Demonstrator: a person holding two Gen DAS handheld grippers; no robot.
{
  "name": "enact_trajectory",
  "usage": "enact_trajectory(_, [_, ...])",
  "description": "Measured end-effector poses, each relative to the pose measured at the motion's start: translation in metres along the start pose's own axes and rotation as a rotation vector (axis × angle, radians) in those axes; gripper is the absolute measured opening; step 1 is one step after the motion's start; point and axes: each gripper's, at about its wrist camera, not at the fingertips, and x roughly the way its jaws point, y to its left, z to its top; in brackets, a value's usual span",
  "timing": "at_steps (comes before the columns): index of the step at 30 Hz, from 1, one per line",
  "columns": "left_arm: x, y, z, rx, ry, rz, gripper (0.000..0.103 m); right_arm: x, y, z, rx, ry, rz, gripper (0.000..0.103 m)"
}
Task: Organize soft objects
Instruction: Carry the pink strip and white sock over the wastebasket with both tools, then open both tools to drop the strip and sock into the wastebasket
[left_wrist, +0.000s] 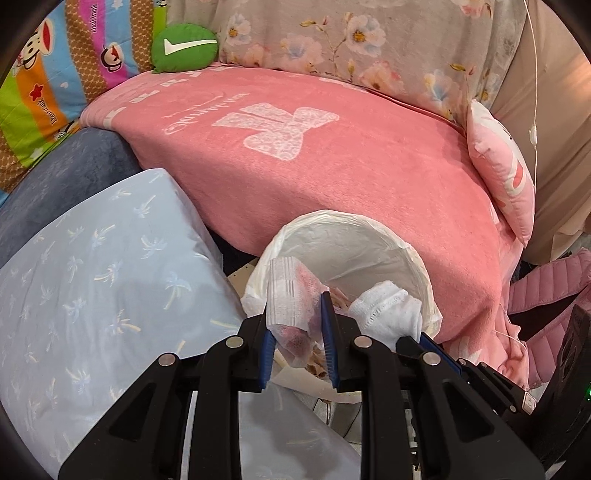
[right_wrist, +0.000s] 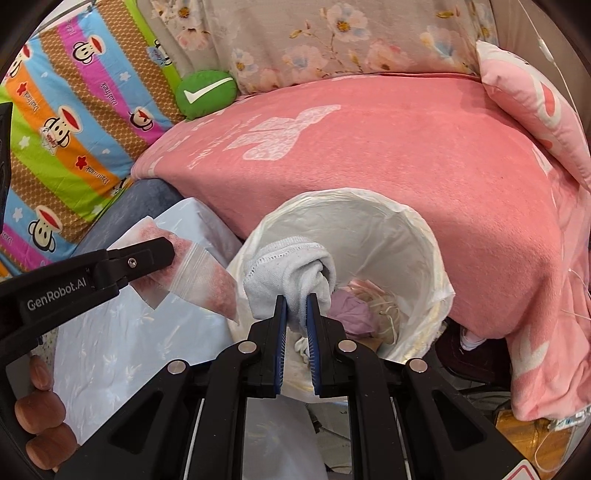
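Left wrist view shows your left gripper (left_wrist: 295, 325) clamped on a pink-and-white striped cloth (left_wrist: 291, 295), held over the near rim of the white-lined bin (left_wrist: 406, 251). Your right gripper (right_wrist: 296, 317) pinches a rolled white towel (right_wrist: 291, 273) above that bin's near-left rim, beside the pink blanket (right_wrist: 406, 166).

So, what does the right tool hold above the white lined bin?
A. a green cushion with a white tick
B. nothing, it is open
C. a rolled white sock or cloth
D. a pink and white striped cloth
C: the right tool is shut on a rolled white cloth, sock-like, over the bin; the pink and white cloth is in the left tool.
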Motion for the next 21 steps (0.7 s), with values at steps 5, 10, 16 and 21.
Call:
enact_trajectory(5, [0.007, -0.012, 0.001, 0.02, 0.002, -0.006, 0.023, 0.004, -0.01, 0.001, 0.014, 0.005, -0.004, 0.01])
enact_trajectory(10, [0.012, -0.021, 0.004, 0.031, 0.003, -0.012, 0.025, 0.007, -0.016, 0.002, 0.027, 0.006, -0.006, 0.01])
enact_trajectory(16, [0.014, -0.02, 0.005, 0.014, -0.025, 0.026, 0.058, 0.012, -0.021, 0.003, 0.036, 0.011, -0.01, 0.011])
enact_trajectory(21, [0.02, -0.015, 0.004, 0.006, -0.01, 0.041, 0.058, 0.016, -0.021, 0.002, 0.033, 0.018, -0.009, 0.011])
